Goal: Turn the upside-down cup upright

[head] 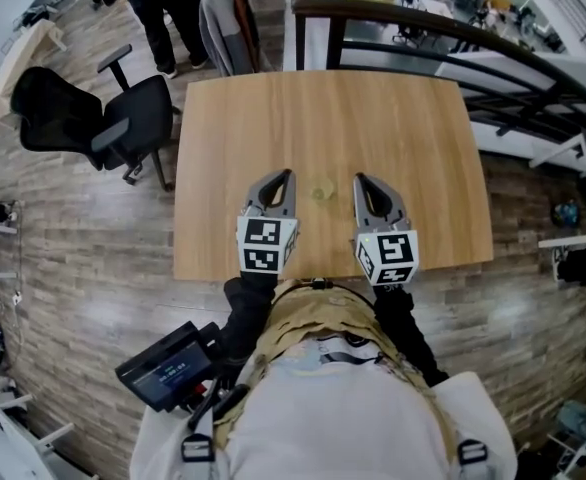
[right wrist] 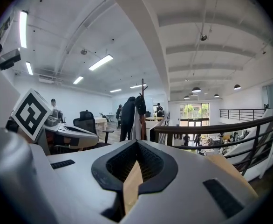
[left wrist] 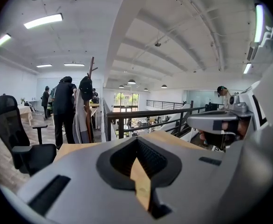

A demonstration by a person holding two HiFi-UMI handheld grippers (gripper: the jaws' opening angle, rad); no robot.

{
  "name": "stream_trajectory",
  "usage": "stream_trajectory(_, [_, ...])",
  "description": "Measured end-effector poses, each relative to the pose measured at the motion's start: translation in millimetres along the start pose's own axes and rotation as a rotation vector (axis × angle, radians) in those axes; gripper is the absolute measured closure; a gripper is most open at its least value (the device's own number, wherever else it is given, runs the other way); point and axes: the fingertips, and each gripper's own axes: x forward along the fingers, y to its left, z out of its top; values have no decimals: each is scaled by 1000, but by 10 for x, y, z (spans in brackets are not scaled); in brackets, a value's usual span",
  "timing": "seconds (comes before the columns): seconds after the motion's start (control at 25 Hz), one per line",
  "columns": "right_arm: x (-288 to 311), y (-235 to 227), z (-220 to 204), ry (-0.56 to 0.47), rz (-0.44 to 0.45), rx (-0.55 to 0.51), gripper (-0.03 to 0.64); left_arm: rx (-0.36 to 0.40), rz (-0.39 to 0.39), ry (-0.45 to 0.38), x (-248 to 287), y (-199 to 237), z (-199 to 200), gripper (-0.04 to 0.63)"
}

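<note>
On the wooden table, a small pale see-through round thing sits a little way in from the near edge; it looks like the cup, but I cannot tell which way up it stands. My left gripper hovers just left of it and my right gripper just right of it, both pointing away across the table. Both are shut with nothing between the jaws. In the left gripper view the left gripper shows only tabletop through its gap, as does the right gripper in its own view. Neither gripper view shows the cup.
A black office chair stands left of the table, with people standing beyond it. A dark railing runs behind the table's far and right sides, with a drop to a lower floor past it. A coat stand rises behind the table.
</note>
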Motion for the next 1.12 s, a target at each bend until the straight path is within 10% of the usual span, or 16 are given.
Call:
stream_trajectory(0.92, [754, 255, -1918, 452, 166, 37, 591, -89, -23, 348, 692, 272, -1573, 595])
stream_trajectory(1.12, [841, 247, -2215, 561, 179, 73, 382, -105, -43, 388, 773, 234, -1701, 595])
